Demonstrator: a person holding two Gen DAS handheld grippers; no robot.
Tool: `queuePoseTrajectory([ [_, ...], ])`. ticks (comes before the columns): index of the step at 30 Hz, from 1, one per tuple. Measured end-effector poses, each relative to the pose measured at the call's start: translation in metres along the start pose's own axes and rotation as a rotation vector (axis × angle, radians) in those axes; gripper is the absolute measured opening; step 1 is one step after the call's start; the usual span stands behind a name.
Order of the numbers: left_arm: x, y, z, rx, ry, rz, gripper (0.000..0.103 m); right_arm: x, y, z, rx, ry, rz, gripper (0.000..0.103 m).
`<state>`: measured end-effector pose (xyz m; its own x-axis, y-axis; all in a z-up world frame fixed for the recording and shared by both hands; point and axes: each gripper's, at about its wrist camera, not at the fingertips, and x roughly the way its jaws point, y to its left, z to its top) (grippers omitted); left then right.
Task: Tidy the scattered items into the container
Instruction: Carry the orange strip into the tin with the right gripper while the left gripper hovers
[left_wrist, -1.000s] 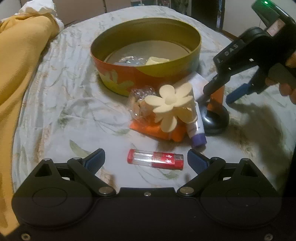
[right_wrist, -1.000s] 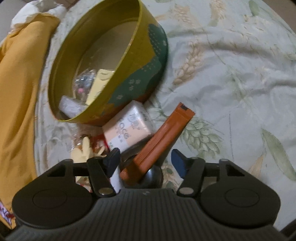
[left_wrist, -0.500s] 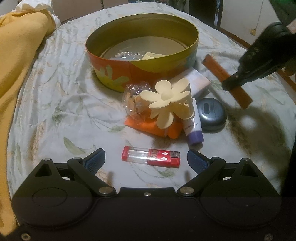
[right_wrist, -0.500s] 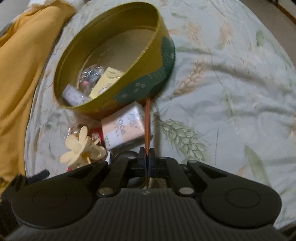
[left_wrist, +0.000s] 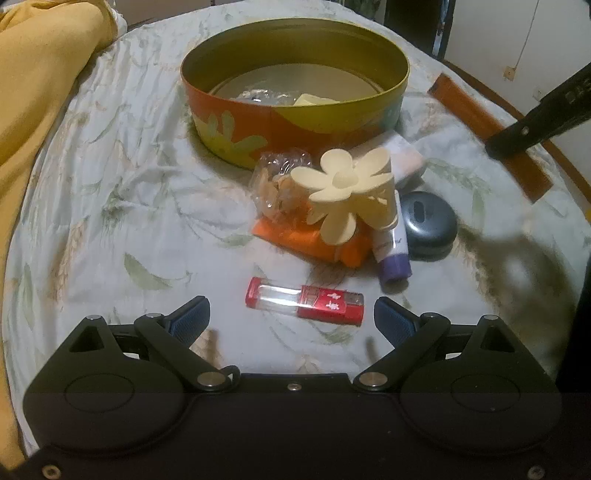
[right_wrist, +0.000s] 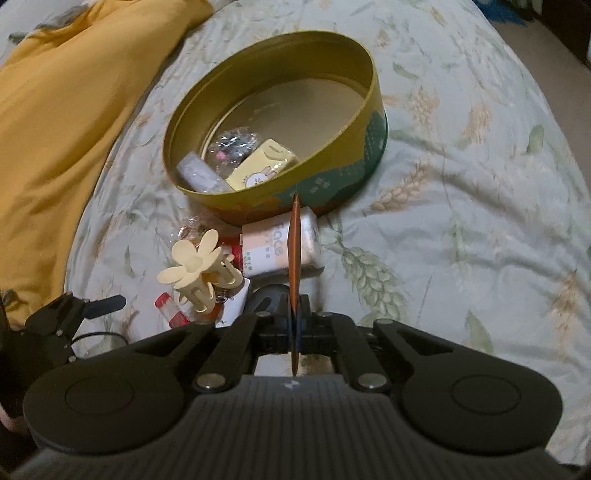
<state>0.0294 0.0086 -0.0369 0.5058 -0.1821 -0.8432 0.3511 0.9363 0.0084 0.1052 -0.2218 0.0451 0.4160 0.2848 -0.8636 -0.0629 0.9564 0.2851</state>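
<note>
A round tin (left_wrist: 295, 122) (right_wrist: 376, 147) stands on the bed and holds a few small packets. My right gripper (right_wrist: 295, 325) is shut on a flat orange sachet (right_wrist: 294, 254), seen edge-on, raised above the pile; the sachet also shows in the left wrist view (left_wrist: 476, 118). My left gripper (left_wrist: 291, 317) is open and low, with a red lighter (left_wrist: 304, 301) between its fingertips on the sheet. In front of the tin lie a cream flower hair clip (left_wrist: 351, 192) (right_wrist: 199, 266), a clear wrapped snack (left_wrist: 280, 181), an orange pack (left_wrist: 306, 240), a purple-capped tube (left_wrist: 391, 251), a grey round case (left_wrist: 428, 221) and a tissue pack (right_wrist: 277, 247).
A yellow blanket (left_wrist: 33, 92) (right_wrist: 66, 110) lies bunched along the left of the bed. The leaf-print sheet (right_wrist: 461, 221) spreads to the right of the tin. The bed edge and a dark floor show at the far right in the left wrist view.
My right gripper shut on the orange sachet, lifted it off the grey case and rose up and back from the pile. My left gripper stayed open by the lighter.
</note>
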Motion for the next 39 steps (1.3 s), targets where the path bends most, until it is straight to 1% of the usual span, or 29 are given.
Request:
queuePoseTrajectory([
  [8, 0.003, 0.003, 0.004, 0.002, -0.002, -0.009, 0.095, -0.015, 0.008, 0.012, -0.091, 0.005, -0.024, 0.003],
  [17, 0.012, 0.005, 0.01, 0.017, 0.009, -0.02, 0.095, -0.034, 0.018, 0.041, -0.14, -0.037, -0.017, 0.003],
  [21, 0.014, 0.009, 0.012, 0.024, 0.013, -0.047, 0.095, -0.041, 0.022, 0.059, -0.143, -0.064, -0.003, 0.003],
  [24, 0.015, 0.01, 0.013, 0.055, 0.02, -0.078, 0.095, -0.044, 0.027, 0.074, -0.155, -0.083, 0.003, 0.003],
  [27, 0.015, 0.007, 0.012, 0.094, 0.026, -0.096, 0.095, -0.046, 0.033, 0.087, -0.165, -0.1, 0.014, 0.003],
  [29, 0.016, 0.006, 0.011, 0.11, 0.032, -0.094, 0.095, -0.047, 0.038, 0.095, -0.172, -0.111, 0.024, 0.003],
  [34, 0.018, 0.006, 0.01, 0.128, 0.034, -0.105, 0.096, -0.042, 0.049, 0.113, -0.19, -0.123, 0.033, 0.003],
  [39, 0.027, 0.008, 0.01, 0.143, 0.056, -0.109, 0.096, -0.031, 0.057, 0.13, -0.19, -0.128, 0.035, 0.003],
])
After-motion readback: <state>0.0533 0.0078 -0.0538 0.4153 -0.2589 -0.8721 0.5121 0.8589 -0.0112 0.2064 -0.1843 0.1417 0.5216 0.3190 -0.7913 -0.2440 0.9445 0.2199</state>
